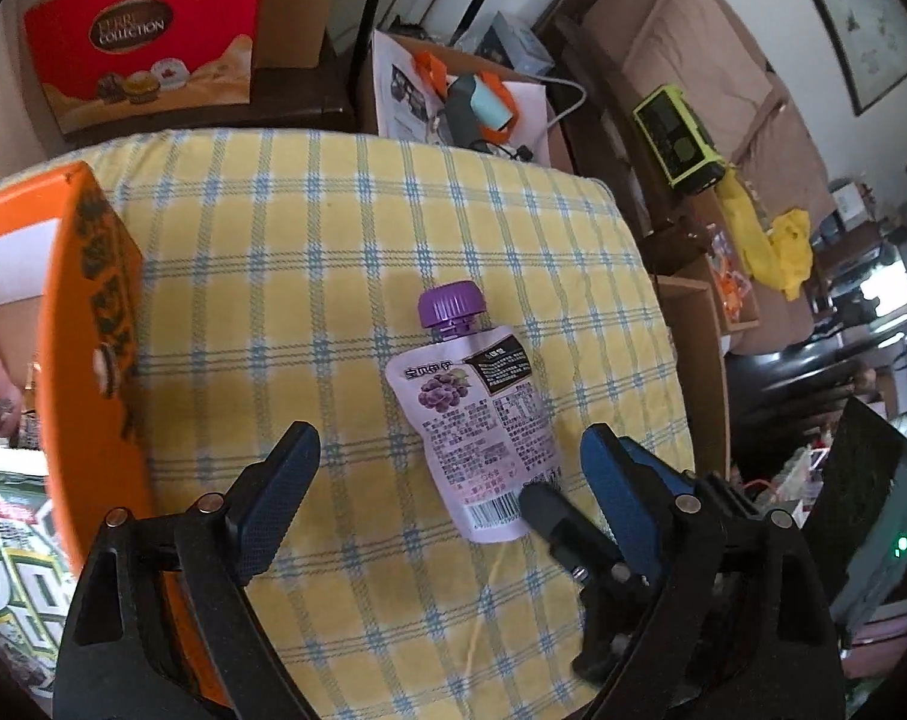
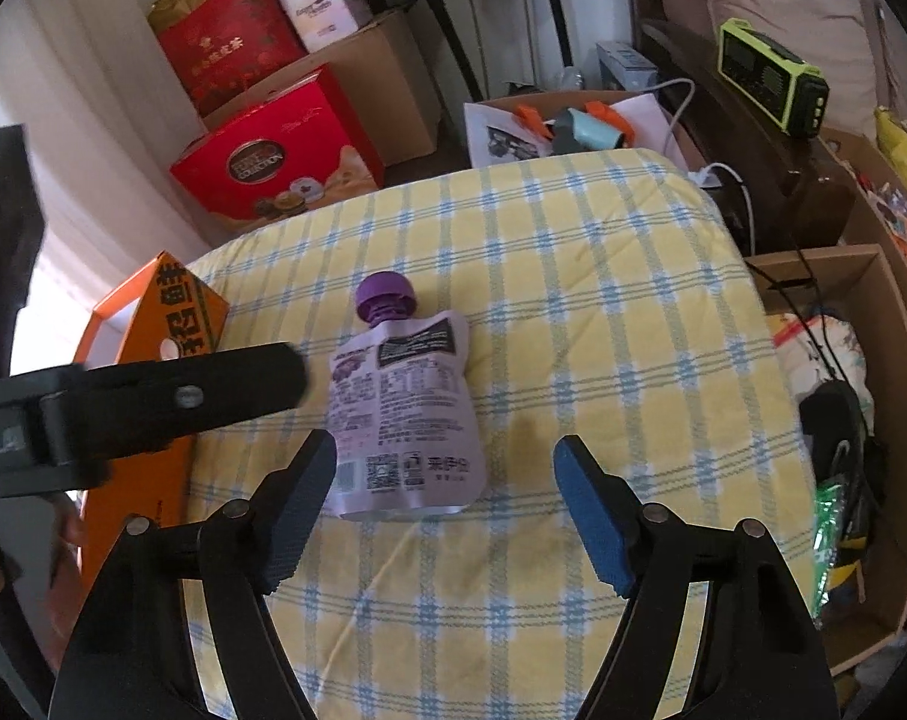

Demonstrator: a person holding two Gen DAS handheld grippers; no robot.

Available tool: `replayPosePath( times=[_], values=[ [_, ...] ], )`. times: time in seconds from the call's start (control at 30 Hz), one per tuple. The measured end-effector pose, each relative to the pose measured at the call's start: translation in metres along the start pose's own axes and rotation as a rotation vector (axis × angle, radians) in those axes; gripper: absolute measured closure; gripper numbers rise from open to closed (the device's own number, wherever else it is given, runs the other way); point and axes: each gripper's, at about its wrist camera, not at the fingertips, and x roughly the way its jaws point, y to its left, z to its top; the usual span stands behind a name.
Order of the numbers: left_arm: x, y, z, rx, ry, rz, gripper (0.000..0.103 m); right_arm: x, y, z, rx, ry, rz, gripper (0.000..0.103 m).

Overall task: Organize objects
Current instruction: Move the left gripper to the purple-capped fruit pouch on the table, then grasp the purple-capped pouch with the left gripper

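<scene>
A pale purple drink pouch [image 1: 477, 426] with a purple screw cap lies flat on the yellow checked cloth [image 1: 309, 252]. My left gripper [image 1: 450, 468] is open just above the pouch's lower end, empty. A finger of the right gripper [image 1: 552, 510] pokes in over the pouch's bottom corner. In the right wrist view the pouch [image 2: 405, 402] lies ahead, between the fingers of my open, empty right gripper [image 2: 444, 474]. The left gripper's finger [image 2: 153, 396] reaches in from the left, beside the pouch.
An open orange box [image 1: 87, 330] stands at the cloth's left edge, also seen in the right wrist view [image 2: 153, 360]. Red gift boxes [image 2: 273, 168] and cardboard boxes stand behind. A cardboard box with tools [image 1: 471, 102] sits at the far edge. Cluttered shelves [image 2: 843, 390] stand right.
</scene>
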Motion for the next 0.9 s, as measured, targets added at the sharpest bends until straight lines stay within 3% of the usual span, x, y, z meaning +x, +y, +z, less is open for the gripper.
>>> replayPosePath(
  times=[0.37,0.53,0.6,0.9],
  values=[
    [0.038,0.001,-0.001,-0.036,0.068,-0.037,0.035,0.019,0.003,0.001,-0.008,0.017,0.019,0.032],
    [0.04,-0.003,0.0,-0.019,0.055,-0.033,0.046,0.025,0.006,0.001,-0.015,0.024,0.038,0.038],
    [0.041,-0.004,0.0,-0.019,0.051,-0.036,0.046,0.026,0.008,0.002,-0.02,0.026,0.042,0.042],
    [0.039,-0.01,-0.005,-0.011,0.049,-0.038,0.051,0.024,0.012,0.0,-0.031,0.011,0.022,0.044]
  ],
)
